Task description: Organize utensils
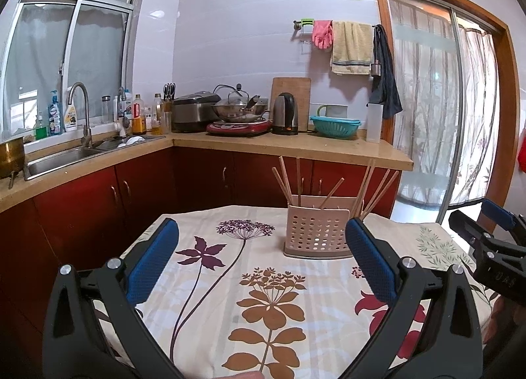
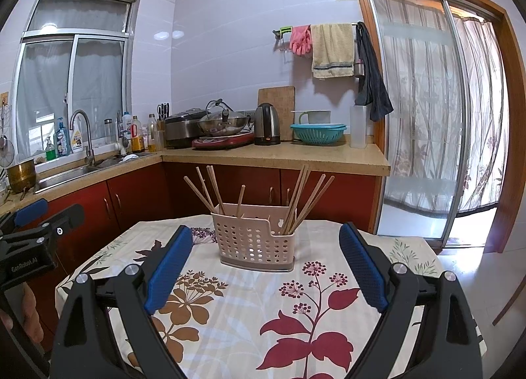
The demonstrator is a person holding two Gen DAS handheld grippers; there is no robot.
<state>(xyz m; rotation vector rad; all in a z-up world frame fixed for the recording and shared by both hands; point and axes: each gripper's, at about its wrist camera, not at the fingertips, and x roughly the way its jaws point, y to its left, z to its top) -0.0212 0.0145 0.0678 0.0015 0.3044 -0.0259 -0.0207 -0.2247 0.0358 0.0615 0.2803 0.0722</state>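
A beige perforated utensil holder (image 1: 317, 231) stands on the floral tablecloth (image 1: 263, 296) at the table's far side. Several wooden chopsticks (image 1: 289, 181) lean in it, some left, some right. My left gripper (image 1: 263, 231) is open and empty, held above the table short of the holder. In the right wrist view the holder (image 2: 254, 240) with its chopsticks (image 2: 296, 201) sits ahead, between my open, empty right gripper's (image 2: 266, 237) blue pads. The right gripper also shows at the right edge of the left wrist view (image 1: 493, 234); the left gripper shows at the left edge of the right wrist view (image 2: 36, 224).
Behind the table runs an L-shaped counter (image 1: 289, 145) with red cabinets, a sink (image 1: 59, 158), bottles, a rice cooker, a wok (image 1: 238, 109), a kettle (image 1: 285, 114) and a teal colander (image 1: 334, 125). A sliding glass door (image 2: 427, 109) is at the right.
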